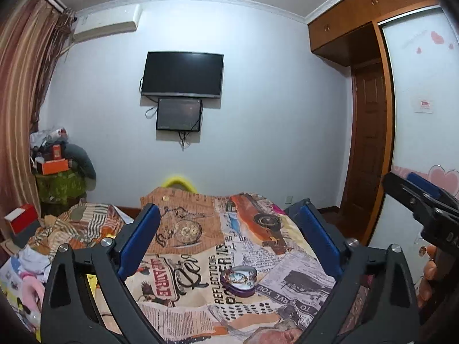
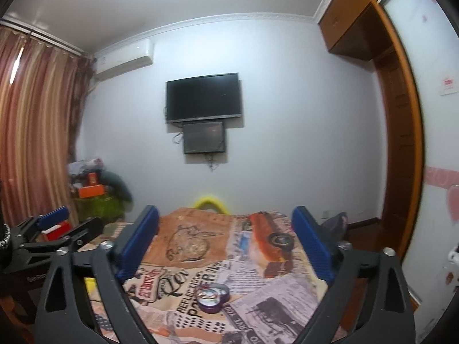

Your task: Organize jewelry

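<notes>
A purple heart-shaped jewelry box [image 1: 240, 281] lies open on the printed bedspread [image 1: 183, 263], with a bracelet or similar piece resting in it. It also shows in the right wrist view [image 2: 213, 298]. My left gripper [image 1: 229, 238] is open and empty, held above the bed with the box just ahead between its fingers. My right gripper [image 2: 226, 243] is open and empty, also above the bed behind the box. The right gripper shows at the right edge of the left wrist view [image 1: 421, 200]; the left gripper shows at the left of the right wrist view [image 2: 57, 226].
A heap of clothes and a red box [image 1: 21, 218] lie on the left of the bed. A side table with orange boxes [image 1: 56, 166] stands by the curtain. A TV [image 1: 182, 74] hangs on the far wall. A wardrobe [image 1: 416, 114] is on the right.
</notes>
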`<state>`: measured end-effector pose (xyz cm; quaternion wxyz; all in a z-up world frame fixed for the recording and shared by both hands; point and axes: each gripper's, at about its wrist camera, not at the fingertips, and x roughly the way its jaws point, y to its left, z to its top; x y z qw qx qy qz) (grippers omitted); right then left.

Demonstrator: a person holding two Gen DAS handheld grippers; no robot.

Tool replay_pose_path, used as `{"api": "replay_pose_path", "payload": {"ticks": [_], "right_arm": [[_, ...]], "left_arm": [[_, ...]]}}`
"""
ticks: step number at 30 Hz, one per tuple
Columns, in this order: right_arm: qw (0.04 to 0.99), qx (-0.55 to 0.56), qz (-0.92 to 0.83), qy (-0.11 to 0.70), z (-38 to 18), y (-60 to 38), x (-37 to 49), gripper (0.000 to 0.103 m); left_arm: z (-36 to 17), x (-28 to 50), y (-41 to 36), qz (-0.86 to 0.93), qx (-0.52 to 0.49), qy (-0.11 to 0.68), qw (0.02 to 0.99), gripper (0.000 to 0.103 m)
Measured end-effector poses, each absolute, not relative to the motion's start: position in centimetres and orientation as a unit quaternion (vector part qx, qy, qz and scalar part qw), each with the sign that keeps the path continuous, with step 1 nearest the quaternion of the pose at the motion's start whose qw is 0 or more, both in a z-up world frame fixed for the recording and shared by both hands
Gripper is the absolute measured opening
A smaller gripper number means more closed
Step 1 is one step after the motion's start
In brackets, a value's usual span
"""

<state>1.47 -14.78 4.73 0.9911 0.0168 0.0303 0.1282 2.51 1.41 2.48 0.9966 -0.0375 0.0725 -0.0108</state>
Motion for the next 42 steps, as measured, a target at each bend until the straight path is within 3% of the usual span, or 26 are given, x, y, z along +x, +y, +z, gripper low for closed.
{"api": "replay_pose_path", "payload": {"ticks": [42], "right_arm": [[0.989, 0.007, 0.132, 0.062, 4.6, -16.1, 0.8, 0.103]], "left_arm": [[1.4, 2.5, 0.8, -0.014, -0.038, 0.094, 0.995, 0.098]]}}
